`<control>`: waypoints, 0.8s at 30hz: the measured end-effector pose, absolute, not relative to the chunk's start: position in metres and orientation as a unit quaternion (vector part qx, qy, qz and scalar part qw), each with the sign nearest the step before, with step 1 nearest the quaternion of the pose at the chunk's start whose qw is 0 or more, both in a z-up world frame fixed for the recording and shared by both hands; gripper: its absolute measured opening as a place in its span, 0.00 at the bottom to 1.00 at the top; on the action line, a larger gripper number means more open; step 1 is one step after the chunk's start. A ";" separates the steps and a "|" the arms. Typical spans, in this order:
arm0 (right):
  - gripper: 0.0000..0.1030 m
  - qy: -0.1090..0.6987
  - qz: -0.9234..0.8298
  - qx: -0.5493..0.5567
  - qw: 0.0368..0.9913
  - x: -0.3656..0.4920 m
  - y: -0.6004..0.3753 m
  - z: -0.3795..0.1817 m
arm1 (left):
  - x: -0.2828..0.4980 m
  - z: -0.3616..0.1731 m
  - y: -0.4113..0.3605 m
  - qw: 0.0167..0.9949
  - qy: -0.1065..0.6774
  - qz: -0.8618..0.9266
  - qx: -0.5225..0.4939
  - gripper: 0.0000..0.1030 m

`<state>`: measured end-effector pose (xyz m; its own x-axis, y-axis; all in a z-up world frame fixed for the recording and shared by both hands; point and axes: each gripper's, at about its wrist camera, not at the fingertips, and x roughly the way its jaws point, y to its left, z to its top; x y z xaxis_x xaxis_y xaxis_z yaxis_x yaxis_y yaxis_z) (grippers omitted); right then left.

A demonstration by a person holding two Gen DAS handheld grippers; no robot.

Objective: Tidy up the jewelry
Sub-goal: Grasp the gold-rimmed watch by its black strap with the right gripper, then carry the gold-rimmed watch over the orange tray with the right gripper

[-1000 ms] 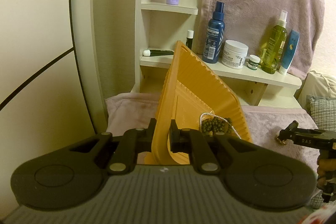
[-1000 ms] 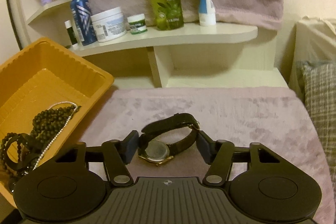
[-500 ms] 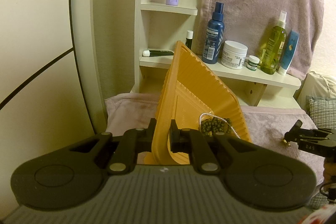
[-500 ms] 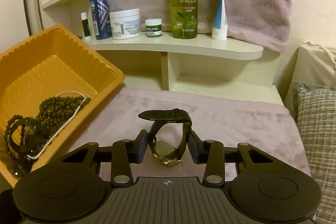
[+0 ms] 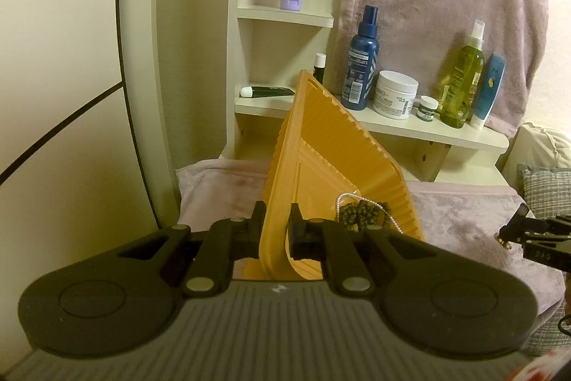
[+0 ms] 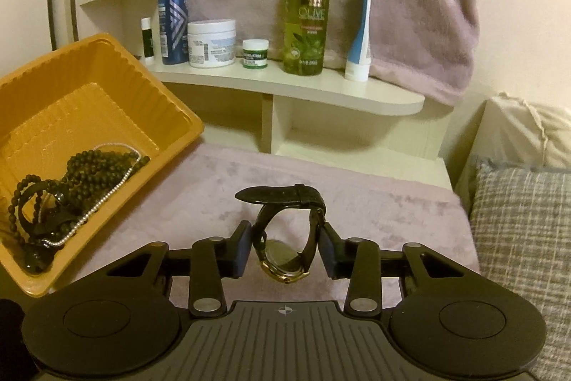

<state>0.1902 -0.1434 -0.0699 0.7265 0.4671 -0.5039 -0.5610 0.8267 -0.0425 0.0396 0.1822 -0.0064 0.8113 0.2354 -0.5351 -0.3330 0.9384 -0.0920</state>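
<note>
Black-strapped wristwatch [image 6: 285, 238] stands loop-upright, dial facing down, clamped by half-closed right gripper [image 6: 285, 250]; left gripper [image 5: 274, 231] pinches tilted orange tray [image 5: 321, 145].

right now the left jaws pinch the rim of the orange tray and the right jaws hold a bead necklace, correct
Not quite. The right gripper holds a black-strapped watch, as the right wrist view shows; the bead necklace lies in the orange tray. The left gripper does pinch the tray's rim.

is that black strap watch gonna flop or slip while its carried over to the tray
Probably floppy: the black leather-strap watch is pinched by its band in the right gripper, gold case hanging low, so it may swing. The buckled loop likely keeps shape; the smooth strap could slip.
</note>
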 end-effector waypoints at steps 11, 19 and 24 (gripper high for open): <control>0.39 0.228 0.301 -0.108 0.920 0.179 -0.131 -0.050 | 0.039 -0.006 0.182 0.947 0.269 0.148 -0.093 0.10; 0.39 0.219 0.330 -0.115 0.911 0.170 -0.111 -0.033 | 0.035 -0.013 0.194 0.944 0.272 0.143 -0.123 0.10; 0.39 0.214 0.351 -0.116 0.904 0.163 -0.096 -0.019 | 0.034 -0.020 0.211 0.938 0.279 0.134 -0.154 0.10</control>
<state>0.1629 -0.0957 -0.0194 0.6611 0.5857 -0.4689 -0.6852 0.7259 -0.0594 0.0341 0.2110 -0.0198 0.8085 0.1649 -0.5650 -0.3369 0.9168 -0.2145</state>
